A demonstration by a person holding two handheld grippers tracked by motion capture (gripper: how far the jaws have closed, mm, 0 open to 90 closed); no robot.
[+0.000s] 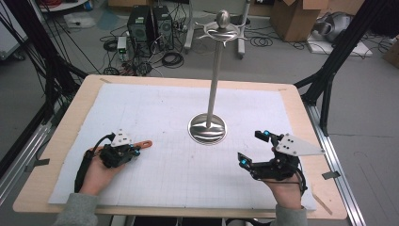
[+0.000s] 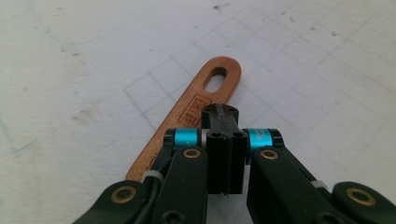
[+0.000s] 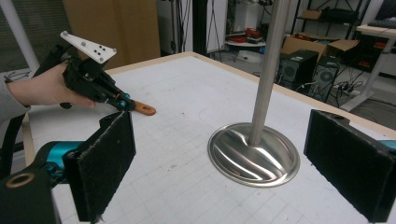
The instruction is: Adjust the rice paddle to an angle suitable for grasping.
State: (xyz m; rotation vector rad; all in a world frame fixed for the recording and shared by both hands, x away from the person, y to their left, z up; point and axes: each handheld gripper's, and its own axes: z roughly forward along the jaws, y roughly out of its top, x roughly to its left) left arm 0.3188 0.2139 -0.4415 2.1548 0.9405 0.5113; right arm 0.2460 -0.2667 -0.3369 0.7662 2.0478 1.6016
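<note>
One tabletop (image 1: pixel 291 101), a pale wooden board with rounded corners, carries one white sheet (image 1: pixel 160 117) ruled in a faint grid, matte and a little smudged. On the sheet stands one metal stand (image 1: pixel 207 128): a round, mirror-bright dished base, a slim straight pole, curled hook arms near the top and an egg-shaped knob above them. There are two grippers, both black with turquoise bands and brass-coloured pivots, each topped by a grey three-cornered plate. The right gripper (image 1: pixel 252 148) sits near the right front corner, well apart from the stand, its two flat fingers faced with dark, rough felt-like pads and spread wide with nothing between them. The left gripper (image 2: pixel 219 122) lies low over the sheet at the left, its fingers pressed together. One small wooden handle (image 2: pixel 205 93), flat, reddish-brown and smooth, with a rounded end and one oval slot, lies on the sheet and juts out from beneath those fingertips; whether they pinch it cannot be told.
</note>
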